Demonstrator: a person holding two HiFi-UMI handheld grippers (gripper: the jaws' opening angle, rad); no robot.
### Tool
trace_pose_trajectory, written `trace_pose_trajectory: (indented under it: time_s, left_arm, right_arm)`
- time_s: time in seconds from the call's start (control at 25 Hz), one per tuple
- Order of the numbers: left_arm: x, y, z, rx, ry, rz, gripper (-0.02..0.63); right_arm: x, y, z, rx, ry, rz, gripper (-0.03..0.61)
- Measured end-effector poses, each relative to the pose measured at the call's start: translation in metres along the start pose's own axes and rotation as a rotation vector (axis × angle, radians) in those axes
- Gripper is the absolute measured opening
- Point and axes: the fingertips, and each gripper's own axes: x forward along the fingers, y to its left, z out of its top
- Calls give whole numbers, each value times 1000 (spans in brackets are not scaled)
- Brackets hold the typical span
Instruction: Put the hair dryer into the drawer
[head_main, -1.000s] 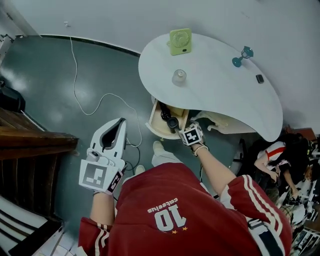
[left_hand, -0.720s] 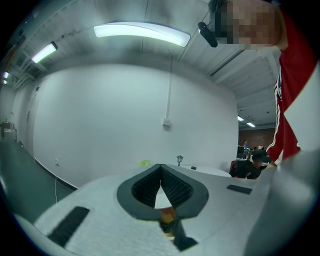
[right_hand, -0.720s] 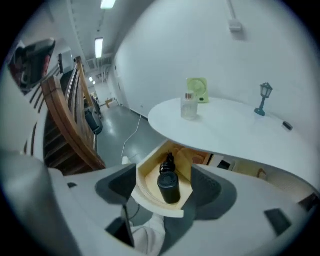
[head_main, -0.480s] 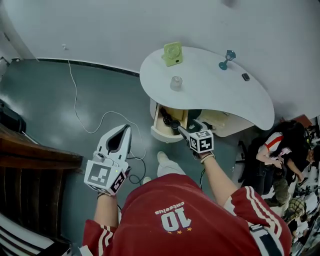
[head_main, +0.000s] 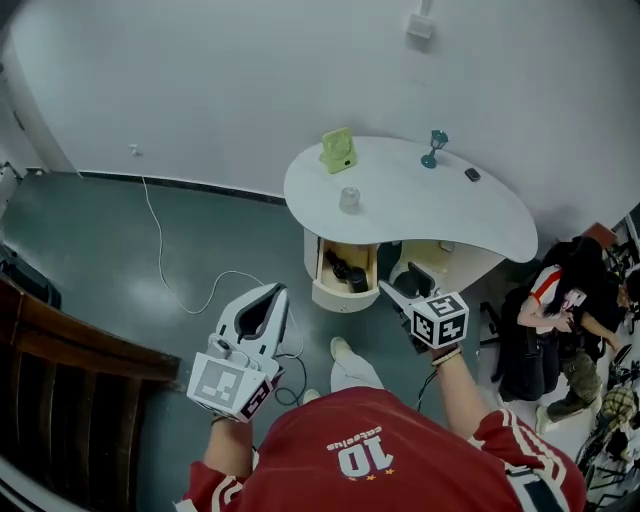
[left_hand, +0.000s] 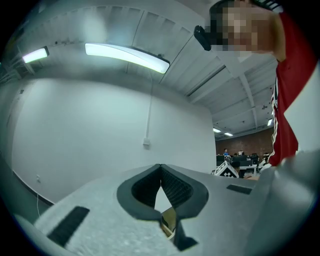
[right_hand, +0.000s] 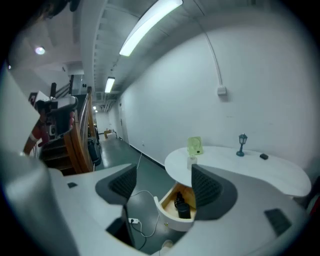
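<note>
The black hair dryer (head_main: 346, 271) lies inside the open wooden drawer (head_main: 322, 283) under the white rounded table (head_main: 420, 205). In the right gripper view the hair dryer (right_hand: 181, 206) shows in the drawer (right_hand: 167, 216) between the jaws but far beyond them. My right gripper (head_main: 405, 286) hangs open and empty in the air, to the right of the drawer and clear of it. My left gripper (head_main: 270, 296) floats over the floor to the left of the drawer. Its jaws are shut tip to tip with nothing between them (left_hand: 160, 167).
On the table stand a green fan (head_main: 338, 149), a clear jar (head_main: 349, 199), a small teal lamp (head_main: 435, 148) and a small dark object (head_main: 471, 174). A white cable (head_main: 160, 250) trails over the floor. Wooden stairs (head_main: 60, 350) stand at left, and a seated person (head_main: 560, 310) at right.
My right gripper has drawn back and up out of the drawer, leaving the hair dryer inside. The left gripper has also risen, and the head view now looks from farther off.
</note>
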Motion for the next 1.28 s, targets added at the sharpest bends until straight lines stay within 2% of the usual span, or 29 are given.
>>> trace_pose_trajectory:
  time_s: [0.28,0.4,0.56,0.64,0.68,0.92,1.16,1.28]
  left_arm:
    - [-1,-18,28,43,-45,-76,0]
    - [-1,-21,45,97,-68,-100,0]
    - [4,-20,66,99,-114,-124,0]
    - [9,-25,69,117,-116,-148,0]
    - [12,-25,69,128,-112,-157,0]
    - [24,-27,65,138,-99,-180,0]
    - [33,-38,62,136,-87,-209,0]
    - [36,-38,60,131,-84,-213,0]
  right_arm:
    - [-75,34,89,-46,-232,-8,339]
    - [-103,44,110,-53,-321,-23,286]
    - [-132,56,129,-96,-383,-50,258]
    - [-145,58,135,-111,-409,-70,217]
    - [-151,58,138,-117,-418,-77,182]
    - [-165,54,137,-140,-402,-105,98]
    - [-172,30,137,-70,-404,-151,14]
    - [-168,18,135,-37,-392,-171,5]
